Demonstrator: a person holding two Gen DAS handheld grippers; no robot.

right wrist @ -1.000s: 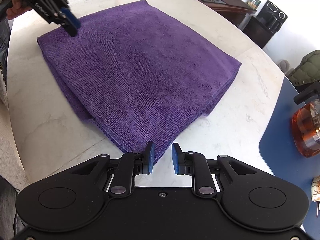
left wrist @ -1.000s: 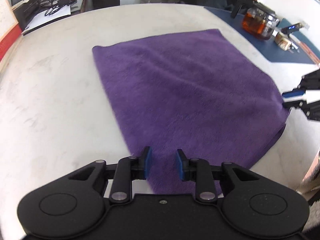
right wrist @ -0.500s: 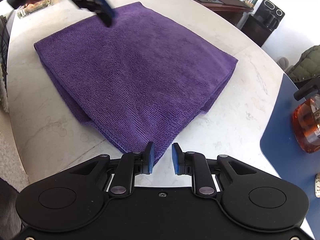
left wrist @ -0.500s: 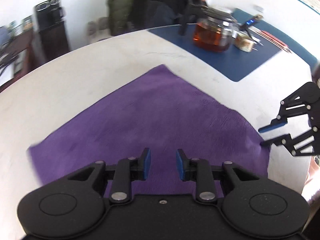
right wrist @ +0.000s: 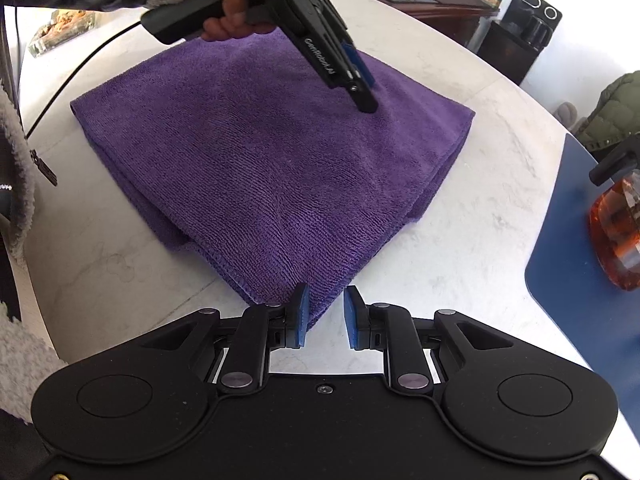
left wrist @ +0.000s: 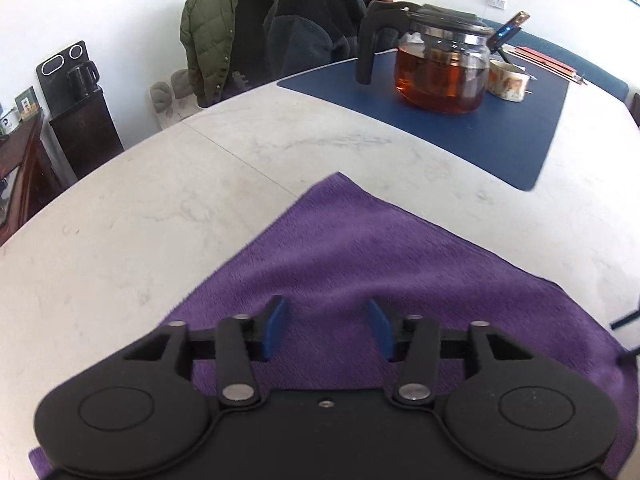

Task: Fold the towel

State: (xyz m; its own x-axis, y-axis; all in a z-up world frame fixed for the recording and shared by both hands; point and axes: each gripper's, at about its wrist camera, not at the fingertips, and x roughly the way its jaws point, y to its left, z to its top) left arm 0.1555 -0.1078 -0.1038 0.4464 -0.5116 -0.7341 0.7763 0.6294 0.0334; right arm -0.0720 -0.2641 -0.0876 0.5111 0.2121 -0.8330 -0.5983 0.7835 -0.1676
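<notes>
Two hand-held grippers work over one purple towel [right wrist: 276, 152], folded double on the white table [right wrist: 460, 240]. Left hand-held gripper [left wrist: 327, 328], gripped in a bare hand [right wrist: 228, 12] with a fleecy cuff, tilts down above the towel's far part; its jaws are opening with nothing pinched between them. Right hand-held gripper [right wrist: 325, 316] points down at the towel's near corner, jaws narrow but apart, the corner lying just under its left pad. Beyond the towel stand one glass teapot [left wrist: 440, 76] and one cup [left wrist: 506, 84] on a blue mat [left wrist: 460, 132].
</notes>
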